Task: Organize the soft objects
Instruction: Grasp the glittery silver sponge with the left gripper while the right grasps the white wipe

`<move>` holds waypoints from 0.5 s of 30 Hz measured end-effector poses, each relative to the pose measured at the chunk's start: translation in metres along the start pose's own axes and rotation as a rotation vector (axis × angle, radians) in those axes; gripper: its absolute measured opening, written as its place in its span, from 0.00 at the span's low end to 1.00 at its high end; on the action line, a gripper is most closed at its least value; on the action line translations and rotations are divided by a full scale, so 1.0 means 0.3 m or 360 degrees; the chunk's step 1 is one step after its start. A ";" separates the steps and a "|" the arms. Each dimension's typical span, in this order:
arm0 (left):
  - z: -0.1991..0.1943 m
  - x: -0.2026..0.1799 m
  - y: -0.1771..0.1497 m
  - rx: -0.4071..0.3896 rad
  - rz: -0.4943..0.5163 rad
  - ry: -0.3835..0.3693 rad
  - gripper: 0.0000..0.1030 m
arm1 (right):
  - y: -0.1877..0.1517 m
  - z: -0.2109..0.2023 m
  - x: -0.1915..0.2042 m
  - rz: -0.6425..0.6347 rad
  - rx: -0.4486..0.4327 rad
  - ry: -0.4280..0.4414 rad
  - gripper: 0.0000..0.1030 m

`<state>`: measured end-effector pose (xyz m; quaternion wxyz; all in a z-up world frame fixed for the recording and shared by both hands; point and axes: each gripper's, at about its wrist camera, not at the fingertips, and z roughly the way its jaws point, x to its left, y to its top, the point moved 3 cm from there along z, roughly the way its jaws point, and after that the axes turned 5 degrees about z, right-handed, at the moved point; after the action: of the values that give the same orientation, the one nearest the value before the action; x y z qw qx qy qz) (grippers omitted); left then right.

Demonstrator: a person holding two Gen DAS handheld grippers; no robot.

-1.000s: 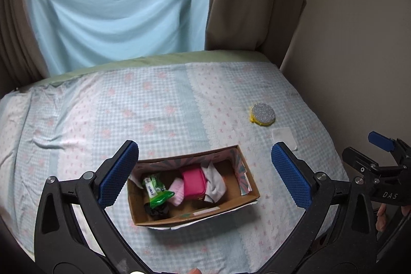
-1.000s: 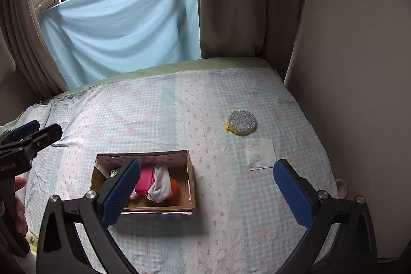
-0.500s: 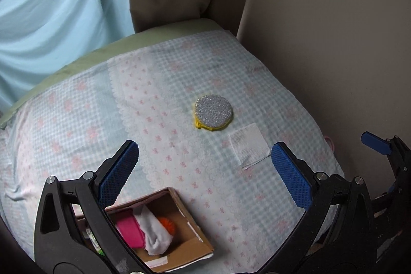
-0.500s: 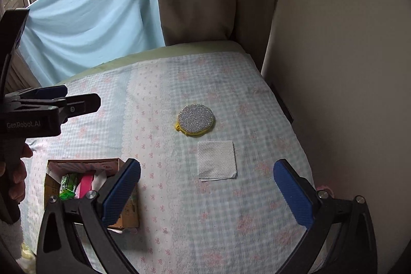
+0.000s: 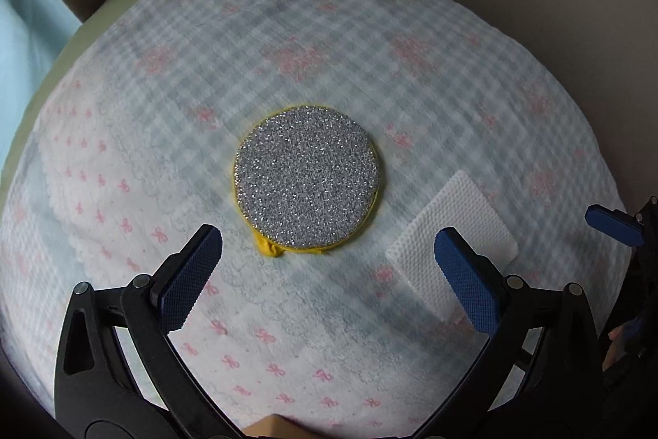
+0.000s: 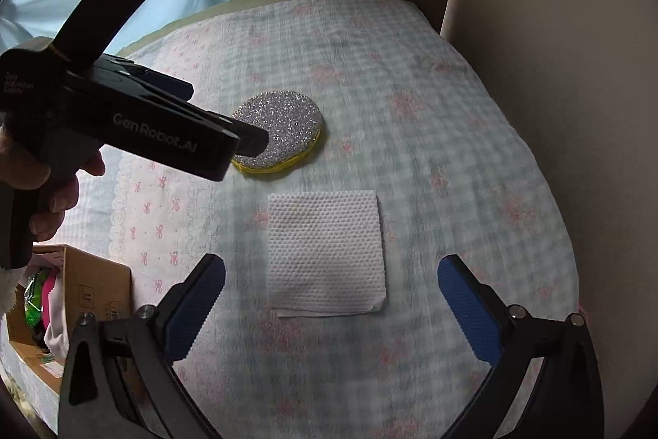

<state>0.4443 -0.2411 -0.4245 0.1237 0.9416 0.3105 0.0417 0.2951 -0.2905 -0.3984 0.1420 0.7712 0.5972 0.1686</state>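
From the left wrist view, your left gripper [image 5: 327, 274] hovers spread wide with nothing between its fingers, just short of the sponge [image 5: 306, 182]. The sponge is a round glittery pad with a yellow backing, lying flat on the bed [image 5: 164, 134]. Judge it light, squashy and a little scratchy on top, so it should not slip. A small yellow tab [image 5: 268, 249] pokes out at its near edge, but a pinch across the rim looks surer; you would have to press into the bedding to get a finger under. Just right of the sponge, not touching it, lies the napkin [image 5: 452, 233], partly behind your right-hand finger [image 5: 464, 286]. The right gripper's blue tip [image 5: 612, 223] shows at the far right edge. The bed falls away toward the wall beyond; room around the sponge is open.

From the right wrist view, your right gripper [image 6: 331, 305] is likewise released and empty, poised over the napkin [image 6: 325, 254]. The napkin looks thin, limp and nearly weightless; one bottom corner is lifted, which is the likeliest place to catch it. The left gripper [image 6: 156, 134] crosses in front of the sponge [image 6: 283, 122], so mind a clash between the two. The box [image 6: 94, 286] sits at lower left, well apart, already holding soft things.
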 end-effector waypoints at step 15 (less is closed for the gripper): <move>0.277 0.039 0.062 0.0028 0.0165 0.0009 1.00 | -0.057 0.304 0.024 -0.0014 0.0089 -0.0083 1.00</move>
<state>0.4774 -0.2657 -0.5000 0.1123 0.9573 0.2621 0.0479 0.3210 -0.2809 -0.4875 0.1364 0.7765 0.6011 0.1311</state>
